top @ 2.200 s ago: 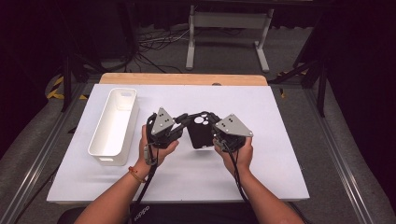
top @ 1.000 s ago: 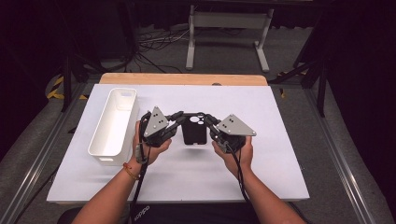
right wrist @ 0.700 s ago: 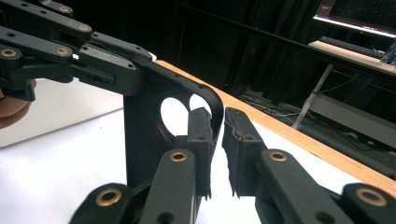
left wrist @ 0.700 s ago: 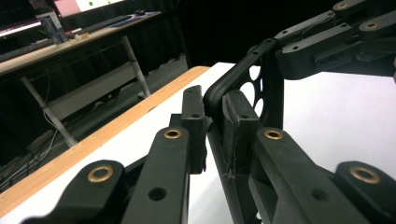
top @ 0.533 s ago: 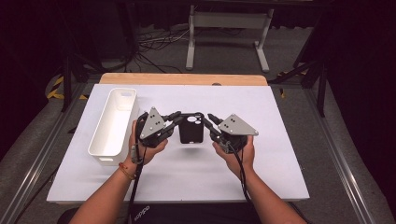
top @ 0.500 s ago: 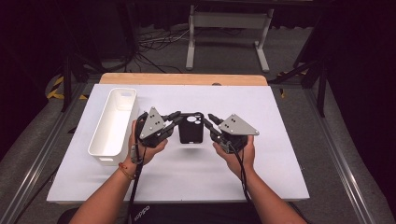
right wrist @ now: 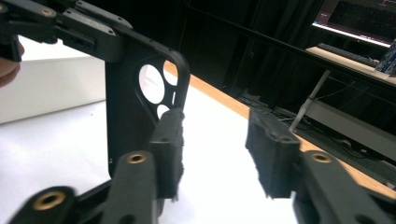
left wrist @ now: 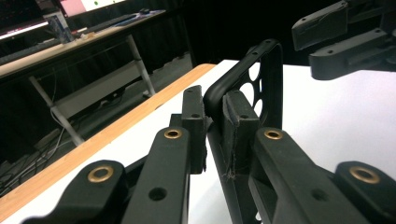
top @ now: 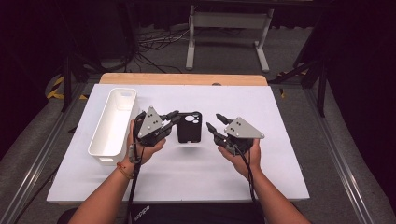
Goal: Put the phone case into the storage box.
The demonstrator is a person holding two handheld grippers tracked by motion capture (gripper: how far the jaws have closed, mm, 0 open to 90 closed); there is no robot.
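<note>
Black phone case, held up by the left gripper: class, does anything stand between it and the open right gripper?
Nothing visible does. The black phone case hangs in the left gripper; the right gripper, jaws just opened, faces it across a bare gap.

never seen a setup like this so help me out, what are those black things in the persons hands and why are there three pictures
A person sits at a white table and holds a hand tool in each hand. Each tool is a gripper with two black jaws that pinch things.

One picture comes from a camera above, looking down on the table. The other two come from small cameras riding on the grippers, each looking along its own jaws.

On the table stands a long white bin, to the left. Between the hands is a black phone case with round camera holes.

The left gripper is shut on the edge of the case and holds it up off the table. The right gripper has just been opening; its jaws stand apart beside the case, with nothing between them.
</note>
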